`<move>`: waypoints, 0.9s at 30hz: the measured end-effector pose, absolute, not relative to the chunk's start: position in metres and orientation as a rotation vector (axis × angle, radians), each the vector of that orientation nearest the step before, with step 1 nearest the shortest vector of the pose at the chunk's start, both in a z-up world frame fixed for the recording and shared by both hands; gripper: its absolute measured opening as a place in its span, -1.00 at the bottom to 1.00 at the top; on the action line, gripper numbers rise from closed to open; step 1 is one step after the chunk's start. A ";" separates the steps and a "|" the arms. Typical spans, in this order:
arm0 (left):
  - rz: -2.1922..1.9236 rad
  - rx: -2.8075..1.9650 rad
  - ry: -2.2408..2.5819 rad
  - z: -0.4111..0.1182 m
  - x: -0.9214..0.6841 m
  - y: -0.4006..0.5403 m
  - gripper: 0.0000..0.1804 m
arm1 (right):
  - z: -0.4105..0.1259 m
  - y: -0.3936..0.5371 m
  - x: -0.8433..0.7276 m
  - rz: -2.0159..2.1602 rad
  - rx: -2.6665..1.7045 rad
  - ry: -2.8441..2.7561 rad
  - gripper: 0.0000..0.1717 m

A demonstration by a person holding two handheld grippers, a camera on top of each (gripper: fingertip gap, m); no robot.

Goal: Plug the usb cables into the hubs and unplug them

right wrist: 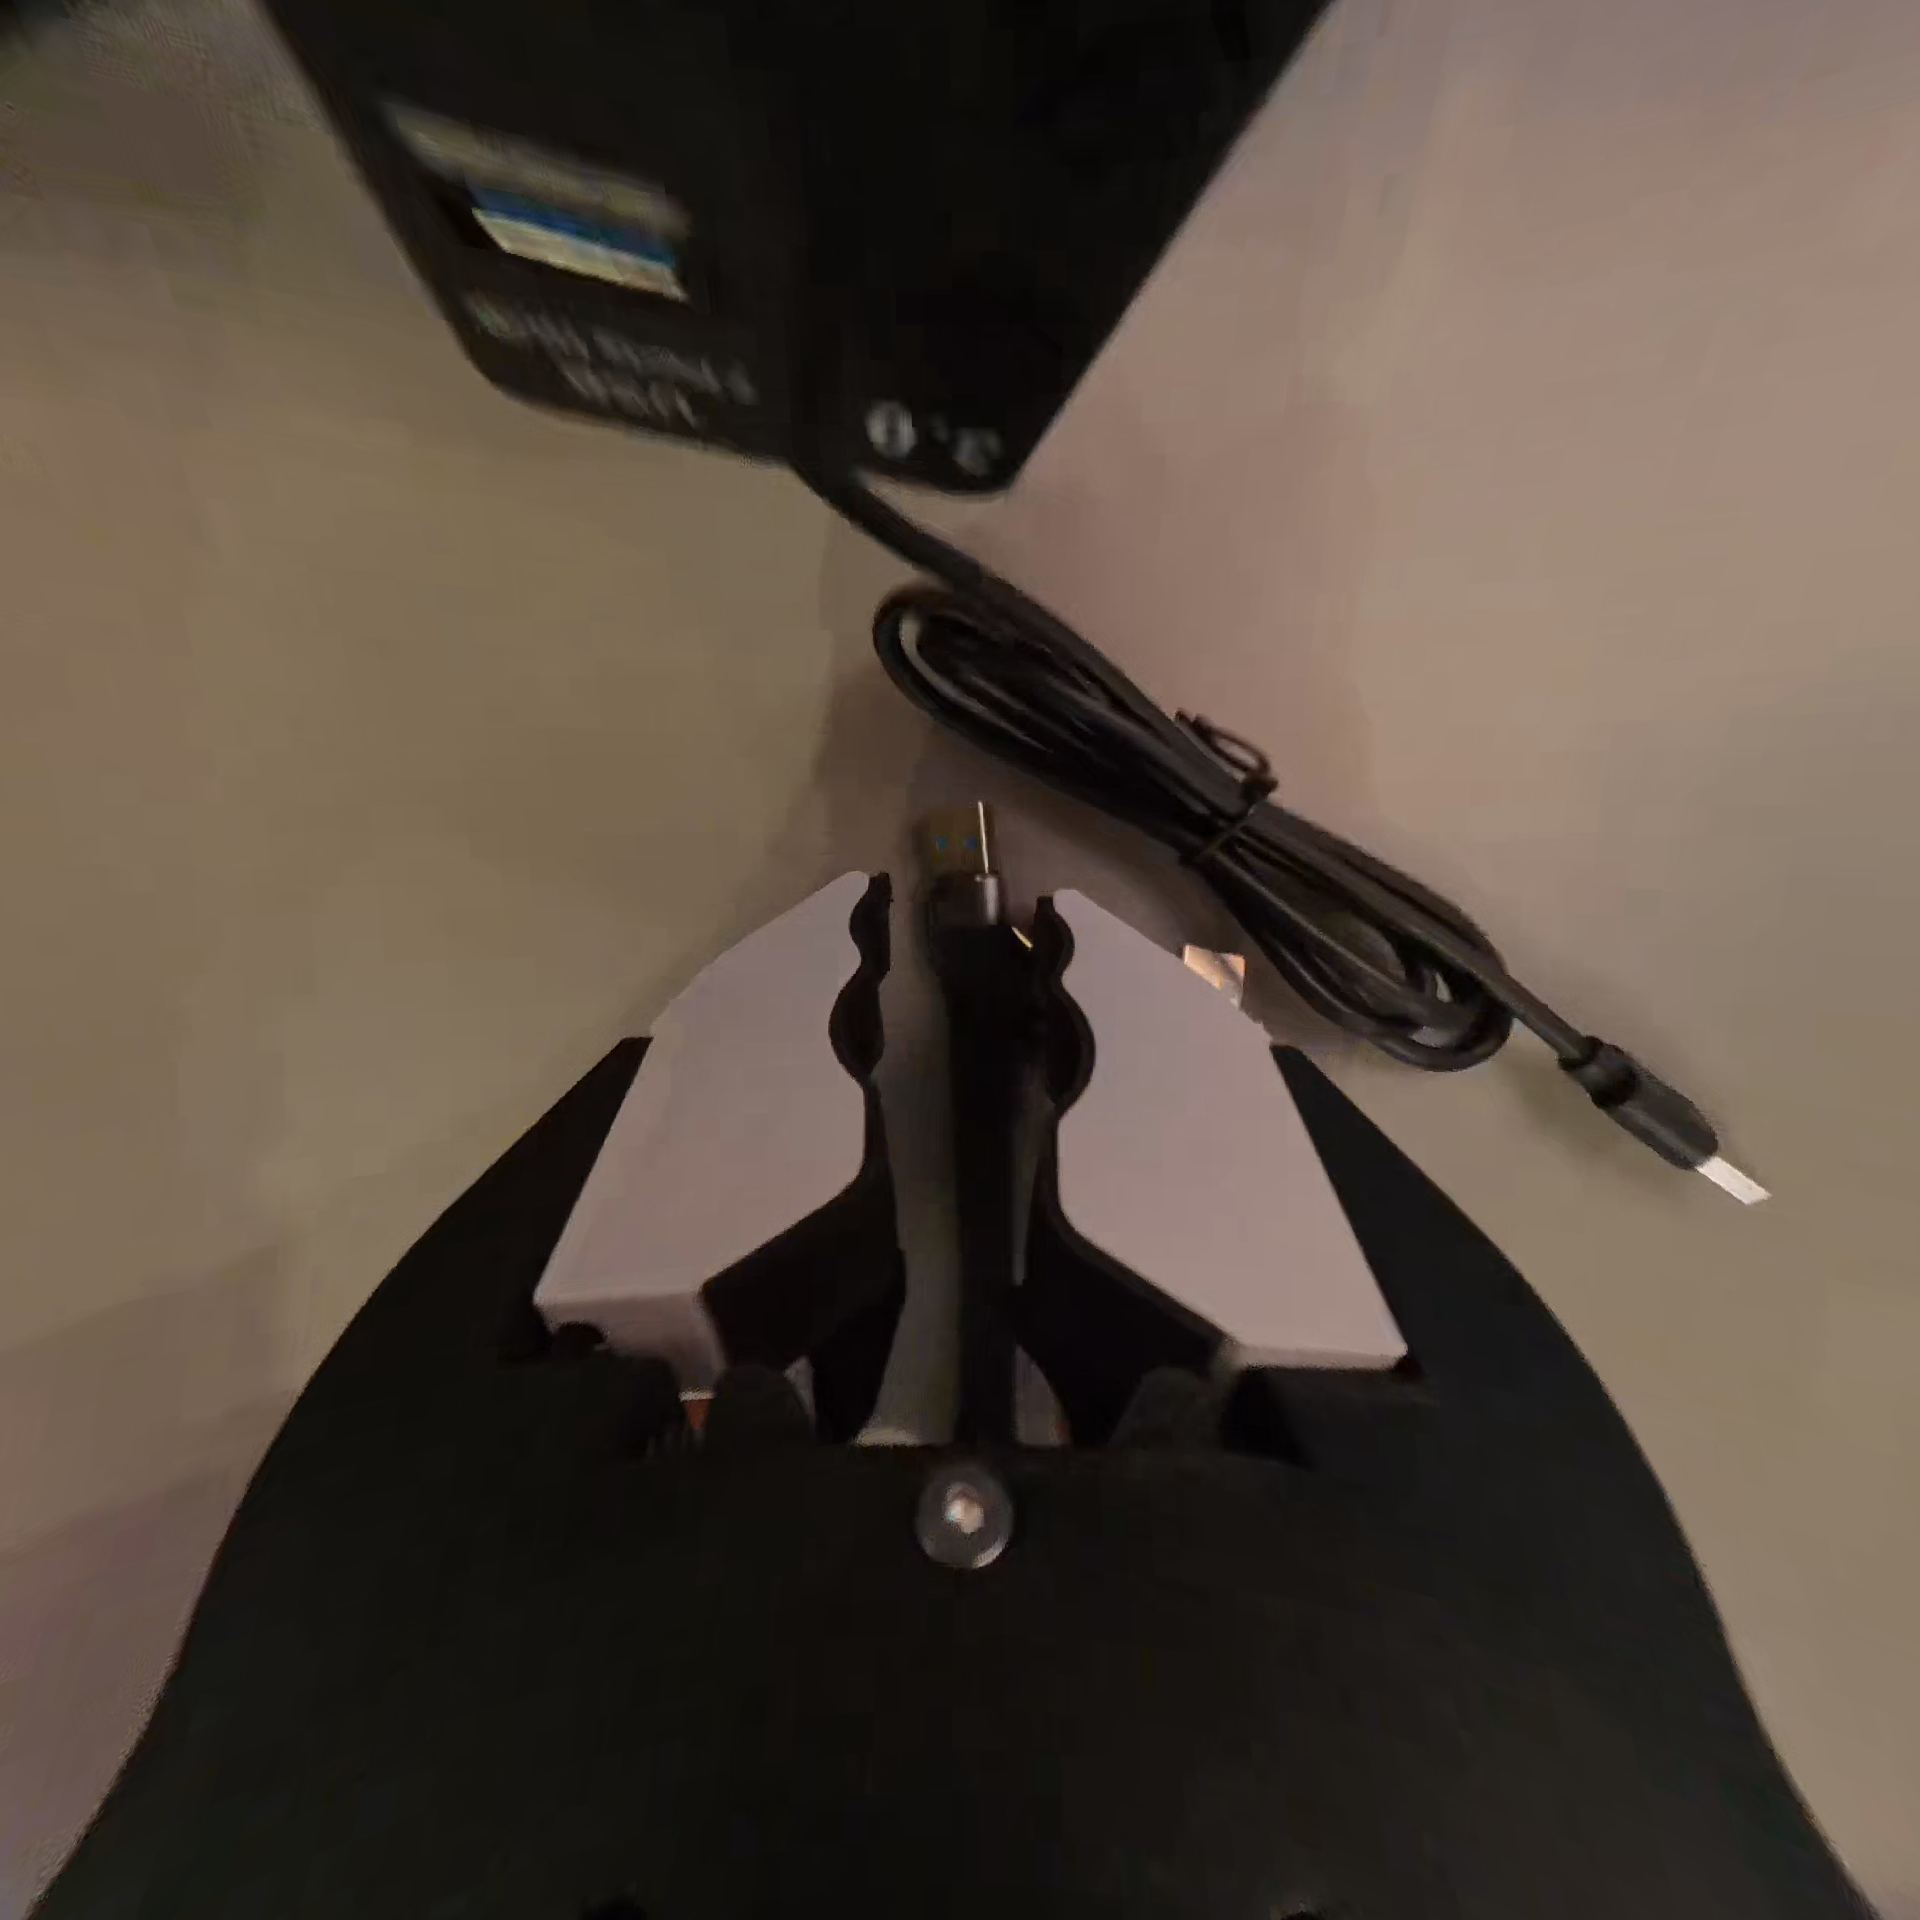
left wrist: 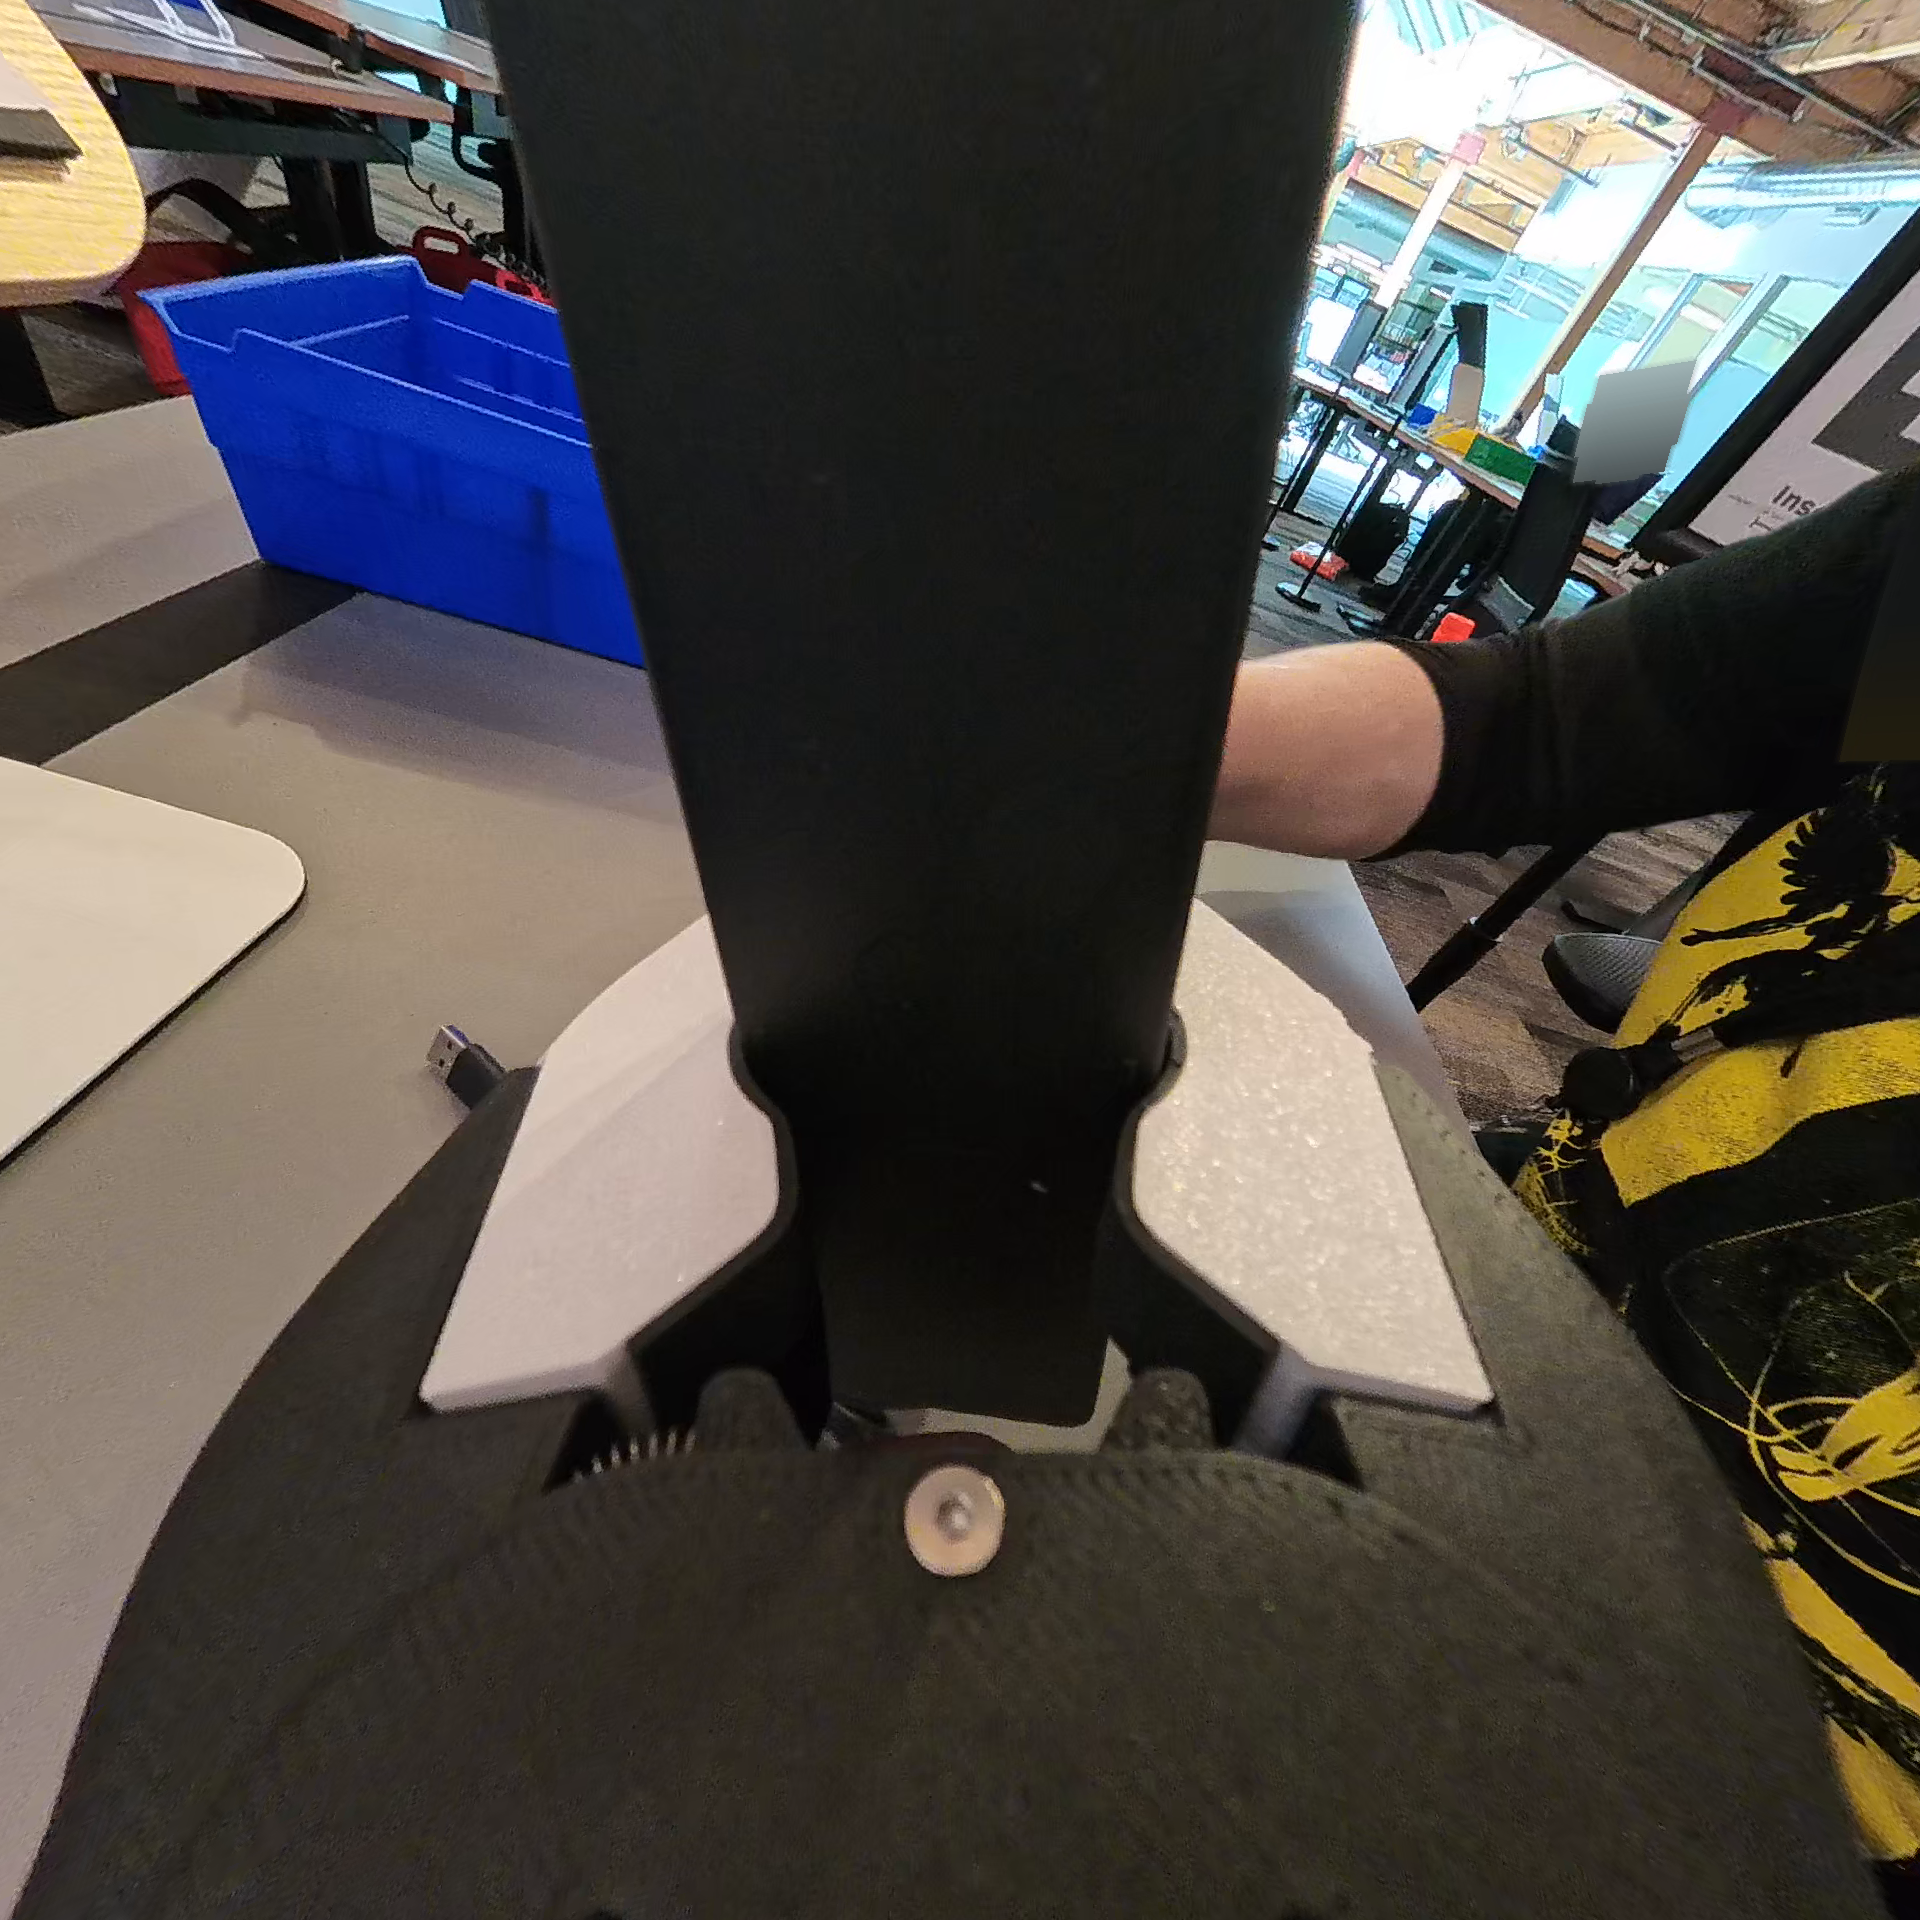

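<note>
Matte black slab hub (left wrist: 935, 520) clamped in left tool (left wrist: 951, 1039); right tool (right wrist: 961, 914) released around metal plug (right wrist: 951, 847)

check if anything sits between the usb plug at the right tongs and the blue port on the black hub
Nothing visible does. Only bare table lies between the plug and the blue port on the hub. The bundled cable lies off to the right of that path.

White print sits on the black hub (right wrist: 727, 208) below its blue port, too blurred to read; a white board (left wrist: 1829, 436) behind the sleeve bears cut-off dark lettering.
</note>
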State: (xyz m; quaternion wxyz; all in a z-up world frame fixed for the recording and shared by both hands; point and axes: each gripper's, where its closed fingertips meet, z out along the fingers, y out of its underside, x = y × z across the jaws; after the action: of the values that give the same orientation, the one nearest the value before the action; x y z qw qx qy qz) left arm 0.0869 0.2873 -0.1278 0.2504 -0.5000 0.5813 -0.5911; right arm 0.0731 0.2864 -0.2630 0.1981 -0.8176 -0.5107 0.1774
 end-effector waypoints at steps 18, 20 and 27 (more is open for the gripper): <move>-1.621 -1.352 1.582 -0.127 0.084 0.288 -0.26 | -0.233 0.272 0.081 0.555 -2.120 -1.415 -0.84; -1.618 -1.335 1.603 -0.128 0.085 0.285 -0.26 | -0.199 0.265 0.078 0.753 -2.091 -1.315 -0.85; -1.558 -1.223 1.728 -0.132 0.083 0.265 -0.26 | -0.122 0.259 0.066 1.117 -2.006 -1.224 -0.84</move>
State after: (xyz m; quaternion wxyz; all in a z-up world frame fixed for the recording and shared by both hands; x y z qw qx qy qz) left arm 0.0835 0.2652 -0.1318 0.2536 -0.4500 0.6359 -0.5734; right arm 0.0660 0.2588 -0.1217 0.2667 -0.7430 -0.4533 0.4139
